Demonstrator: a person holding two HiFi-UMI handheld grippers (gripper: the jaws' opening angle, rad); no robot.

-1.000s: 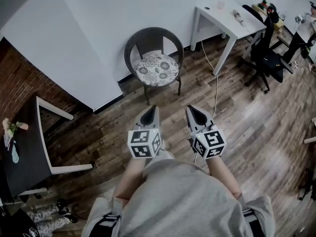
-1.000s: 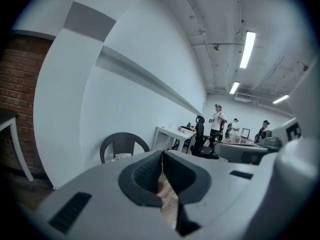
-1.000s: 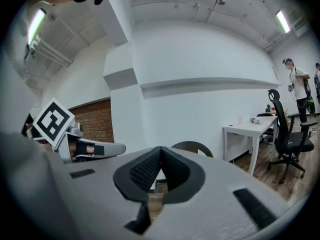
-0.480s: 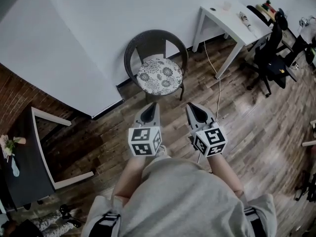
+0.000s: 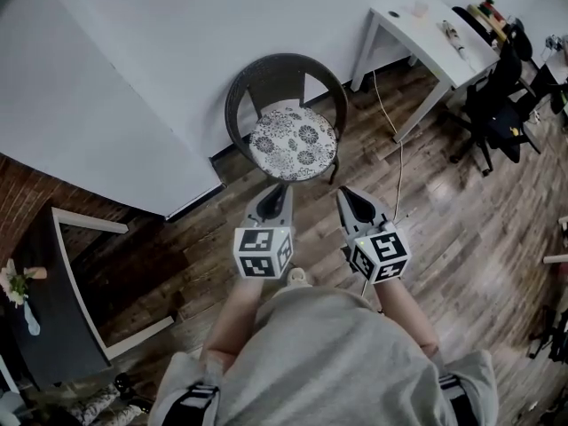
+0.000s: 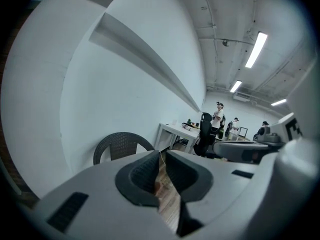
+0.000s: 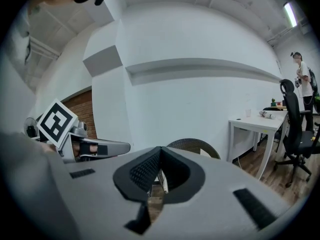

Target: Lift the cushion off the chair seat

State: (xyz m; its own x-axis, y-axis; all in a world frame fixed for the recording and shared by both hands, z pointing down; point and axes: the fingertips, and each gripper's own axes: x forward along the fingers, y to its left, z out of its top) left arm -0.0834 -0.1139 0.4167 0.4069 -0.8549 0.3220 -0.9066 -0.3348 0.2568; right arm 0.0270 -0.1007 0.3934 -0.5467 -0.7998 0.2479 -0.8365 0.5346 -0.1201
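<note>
Cushion (image 5: 293,144) lies flat on the chair (image 5: 238,96) seat. Just short of the chair's front, my left gripper (image 5: 275,190) has just been opening a sliver, holding nothing. My right gripper (image 5: 348,193), beside it, is closed and empty.

Grey sweatshirt (image 5: 328,362), black-striped cuffs (image 5: 191,404)

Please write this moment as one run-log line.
cushion: on chair seat, untouched | left tool: empty, jaws just opening | right tool: shut, empty
</note>
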